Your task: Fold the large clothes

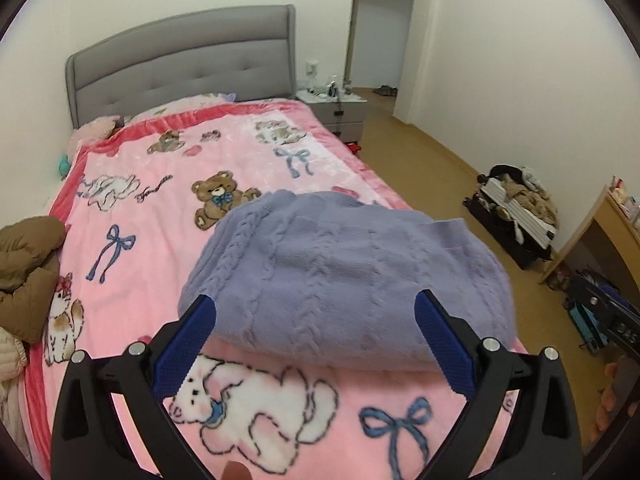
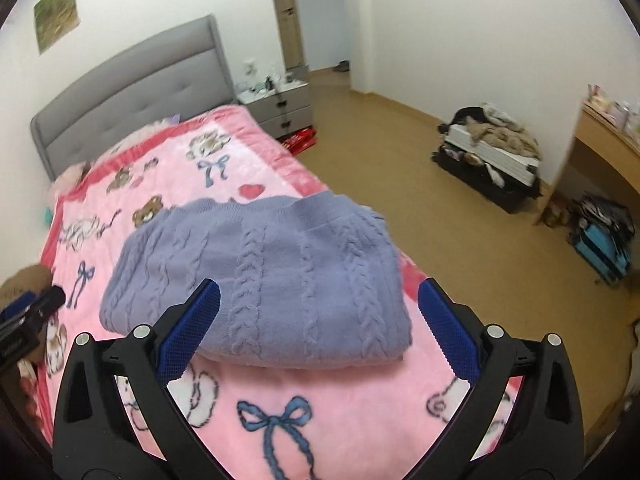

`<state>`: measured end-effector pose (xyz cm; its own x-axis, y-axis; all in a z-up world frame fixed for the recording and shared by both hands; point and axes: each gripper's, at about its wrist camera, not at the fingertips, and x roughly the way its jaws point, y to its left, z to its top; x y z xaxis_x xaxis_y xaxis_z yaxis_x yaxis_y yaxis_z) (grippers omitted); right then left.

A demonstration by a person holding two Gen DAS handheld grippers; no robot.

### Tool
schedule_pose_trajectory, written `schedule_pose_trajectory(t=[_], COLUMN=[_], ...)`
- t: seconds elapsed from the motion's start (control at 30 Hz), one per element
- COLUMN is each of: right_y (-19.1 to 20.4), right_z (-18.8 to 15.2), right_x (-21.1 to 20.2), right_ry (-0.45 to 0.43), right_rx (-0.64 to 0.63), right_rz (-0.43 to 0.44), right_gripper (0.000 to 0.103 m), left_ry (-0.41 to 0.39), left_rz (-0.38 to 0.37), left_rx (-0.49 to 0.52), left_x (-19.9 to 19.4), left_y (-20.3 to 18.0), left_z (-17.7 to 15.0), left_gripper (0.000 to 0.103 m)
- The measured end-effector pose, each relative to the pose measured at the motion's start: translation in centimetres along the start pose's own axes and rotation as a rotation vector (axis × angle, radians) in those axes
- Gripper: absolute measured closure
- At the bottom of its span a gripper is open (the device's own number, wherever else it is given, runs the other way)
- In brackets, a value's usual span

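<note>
A lavender cable-knit sweater (image 1: 344,276) (image 2: 272,276) lies folded into a compact stack near the right edge of the bed, on a pink blanket (image 1: 160,208) (image 2: 320,412) printed with bears and bows. My left gripper (image 1: 316,312) hangs above the blanket in front of the sweater, its blue-padded jaws wide open with nothing between them. My right gripper (image 2: 320,300) is likewise open and raised above the sweater's near edge, holding nothing. The left gripper's body (image 2: 28,320) shows at the left edge of the right wrist view.
A brown jacket (image 1: 28,268) is heaped on the bed's left side. Behind stand a grey headboard (image 1: 180,68) and a grey nightstand (image 1: 336,108). An open suitcase with clothes (image 1: 516,212) (image 2: 488,156), a blue bag (image 2: 600,248) and a wooden desk (image 2: 608,140) occupy the floor on the right.
</note>
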<state>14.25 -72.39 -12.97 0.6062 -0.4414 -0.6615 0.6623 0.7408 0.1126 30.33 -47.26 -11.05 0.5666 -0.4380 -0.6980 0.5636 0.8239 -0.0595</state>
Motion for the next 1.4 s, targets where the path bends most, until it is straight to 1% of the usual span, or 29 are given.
schedule_pose_trajectory(t=[0.1,0.23,0.4,0.57,0.8,1.4], right_y=[0.3,1.1,2.3,2.3,2.0,2.1], right_z=[-0.8,-1.9,-3.1,-3.6,-3.4,-3.0], right_x=[-1.8,-4.2,-6.6,-7.6,-7.9,-7.7], right_ry=[0.013,-0.007,-0.035,-0.035,-0.039,-0.042], right_rx=[-0.049,-0.128,-0.195,-0.194,-0.176,-0.17], right_rz=[-0.014,-0.004,-0.014,-0.011,-0.005,0.004], right_gripper=[0.008,0.008,0.008,0.008,0.008,0.008], left_ry=[-0.01,-0.038,-0.046,-0.056,-0.065,-0.079], left_rz=[-0.007,-0.021,-0.039,-0.041,-0.045,-0.041], left_rx=[0.018,0.054,0.048,0.066,0.079,0.091], left_x=[-2.1,-4.3,-5.7,-6.5,-6.9,-6.4], left_y=[-1.0,-2.1,-2.7,-3.1,-3.4,-4.1], left_z=[-0.7,-1.4,-1.8,-2.2,-2.1,-0.9], left_gripper=[0.005,0.005,0.005,0.005,0.005,0.005])
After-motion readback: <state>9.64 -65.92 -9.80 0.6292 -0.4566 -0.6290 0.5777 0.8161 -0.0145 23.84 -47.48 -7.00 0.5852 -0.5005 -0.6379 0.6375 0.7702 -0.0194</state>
